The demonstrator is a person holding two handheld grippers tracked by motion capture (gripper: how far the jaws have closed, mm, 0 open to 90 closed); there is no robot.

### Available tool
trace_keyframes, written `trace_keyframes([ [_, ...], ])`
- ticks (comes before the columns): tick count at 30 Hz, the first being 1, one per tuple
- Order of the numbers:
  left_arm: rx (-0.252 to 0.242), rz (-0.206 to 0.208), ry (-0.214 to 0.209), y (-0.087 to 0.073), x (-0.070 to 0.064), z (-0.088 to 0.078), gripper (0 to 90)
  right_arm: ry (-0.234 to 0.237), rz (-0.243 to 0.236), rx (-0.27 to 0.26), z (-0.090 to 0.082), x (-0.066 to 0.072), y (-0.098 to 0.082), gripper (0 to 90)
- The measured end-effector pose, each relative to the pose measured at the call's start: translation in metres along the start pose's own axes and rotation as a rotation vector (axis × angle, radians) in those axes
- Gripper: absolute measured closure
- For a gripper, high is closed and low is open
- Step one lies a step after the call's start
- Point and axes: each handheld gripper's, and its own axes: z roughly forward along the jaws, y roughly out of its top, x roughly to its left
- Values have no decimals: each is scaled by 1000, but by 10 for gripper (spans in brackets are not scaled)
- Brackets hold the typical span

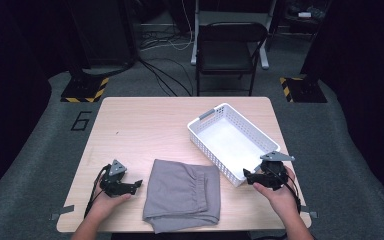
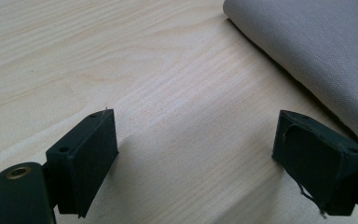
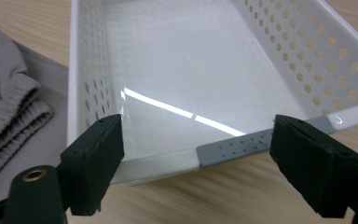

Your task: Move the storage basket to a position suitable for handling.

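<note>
A folded grey garment (image 1: 182, 195) with an elastic waistband lies near the table's front edge, between my two grippers. In the left gripper view its edge (image 2: 317, 51) fills the upper right. My left gripper (image 1: 137, 184) (image 2: 196, 135) rests low over bare wood just left of the cloth, jaws open with nothing between them. A white perforated basket (image 1: 210, 155) (image 3: 77, 70) sits empty at the right, turned at an angle. My right gripper (image 1: 246, 175) (image 3: 198, 140) hovers at the basket's near end, open, its jaws either side of the grey handle (image 3: 235, 147) without touching it. The garment's waistband (image 3: 9, 107) lies left of the basket.
The wooden table (image 1: 140, 125) has bare surface at the back left. Behind the table stands a black folding chair (image 1: 230, 47) with cables on the floor. Yellow-and-black striped stand bases (image 1: 85, 90) (image 1: 300, 87) flank the far corners.
</note>
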Motion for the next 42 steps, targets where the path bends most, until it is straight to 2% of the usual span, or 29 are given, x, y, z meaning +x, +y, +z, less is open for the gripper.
trace_keyframes([
  [1, 0, 0, 0, 0, 0, 0, 135, -5, -3, 7, 1, -1, -1, 159],
  [5, 0, 0, 0, 0, 0, 0, 134, -11, 75, -7, 1, -2, -6, 143],
  [6, 0, 0, 0, 0, 0, 0, 135, -11, 75, -7, 1, -2, -6, 143],
  [9, 0, 0, 0, 0, 0, 0, 135, -43, 121, 9, 2, -3, -5, 139],
  [11, 0, 0, 1, 0, 0, 0, 135, -49, 127, 15, 3, -3, -5, 138],
  [12, 1, 2, 0, 0, 0, 0, 135, -80, 128, 22, 3, -3, -3, 136],
  [14, 1, 2, 0, 0, 0, 0, 135, -87, 126, 23, 3, -3, -3, 135],
  [15, 1, 1, 0, 0, 0, 0, 135, -94, 146, 29, 5, -3, -2, 124],
  [18, 1, 1, 0, 0, 0, 0, 135, -105, 157, 32, 7, -7, -2, 118],
  [19, 1, 1, 0, 0, 0, 0, 134, -112, 175, 37, 7, -8, -1, 118],
  [26, -1, 0, 3, 0, 0, 0, 135, -177, 224, 54, 11, -20, 2, 123],
  [29, 0, -2, 2, 0, 0, 0, 135, -160, 266, 84, 16, -27, 3, 91],
  [31, 0, -2, 2, 0, 0, 0, 135, -156, 297, 92, 19, -29, 3, 94],
  [32, -2, -3, 3, 0, 0, 0, 135, -156, 297, 92, 19, -29, 3, 94],
  [33, 0, -2, 2, 0, 0, 0, 135, -143, 310, 98, 22, -30, 3, 120],
  [36, 0, -2, 2, 0, 0, 0, 135, -134, 311, 108, 25, -29, 4, 148],
  [38, -2, -2, 3, 0, 0, 0, 135, -134, 287, 121, 30, -28, 7, 183],
  [42, -2, -1, 4, 0, 0, 0, 135, -147, 250, 139, 36, -28, 9, 183],
])
